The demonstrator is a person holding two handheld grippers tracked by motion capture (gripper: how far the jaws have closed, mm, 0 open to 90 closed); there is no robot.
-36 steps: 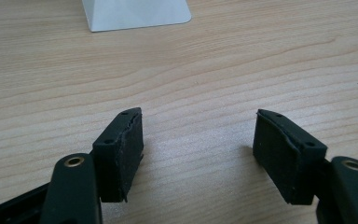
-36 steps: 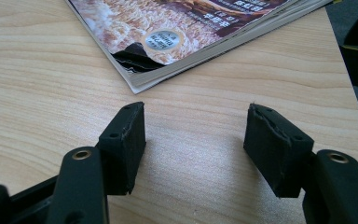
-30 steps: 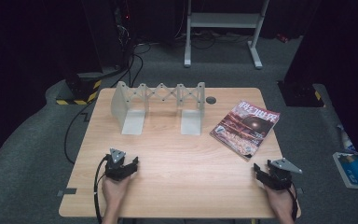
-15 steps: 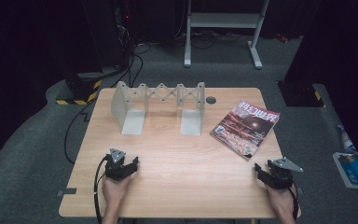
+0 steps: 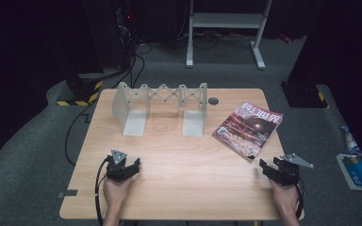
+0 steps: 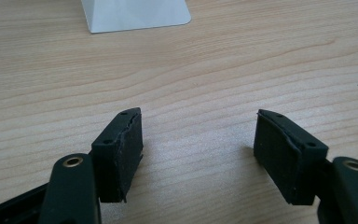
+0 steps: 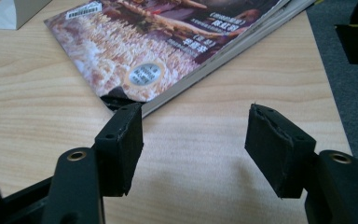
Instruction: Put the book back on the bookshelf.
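Pale woodgrain table (image 5: 179,165), dark red-and-gold magazine (image 5: 248,128), grey-white bookend rack (image 5: 160,110)

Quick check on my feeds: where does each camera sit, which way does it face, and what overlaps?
High view: above the person's table edge, looking forward and down; both hands, left gripper, right gripper.
Left gripper view: on that gripper, along its open jaws toward the bookend rack.
Right gripper view: on that gripper, along its open jaws toward the magazine.
Shared: the high and right gripper views both show the magazine.
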